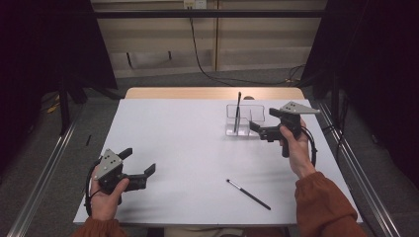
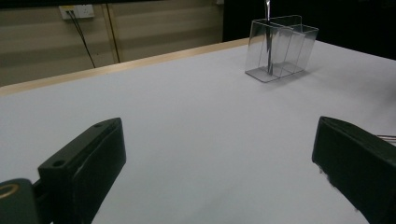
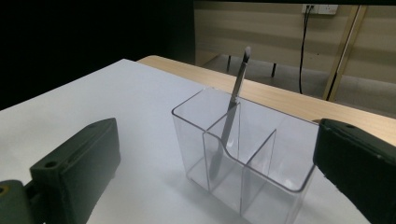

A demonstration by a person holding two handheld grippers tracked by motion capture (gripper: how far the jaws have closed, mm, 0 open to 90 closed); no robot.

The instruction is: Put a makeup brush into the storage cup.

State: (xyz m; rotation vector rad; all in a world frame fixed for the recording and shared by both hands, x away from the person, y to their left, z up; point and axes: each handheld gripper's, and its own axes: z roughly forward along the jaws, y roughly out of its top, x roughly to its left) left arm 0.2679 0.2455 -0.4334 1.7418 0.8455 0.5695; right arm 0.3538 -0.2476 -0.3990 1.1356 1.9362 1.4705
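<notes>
Clear plastic three-cell holder [image 3: 243,158], thin dark brush [image 3: 229,126] leaning inside

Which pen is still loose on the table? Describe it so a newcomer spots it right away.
Start at the white table and go to its near right part, in front of the clear divided holder. There a thin dark pen lies flat and slantwise, apart from both hand-held grippers. Unlike the other pen, which stands leaning inside the holder, this one lies alone on the bare surface.
</notes>
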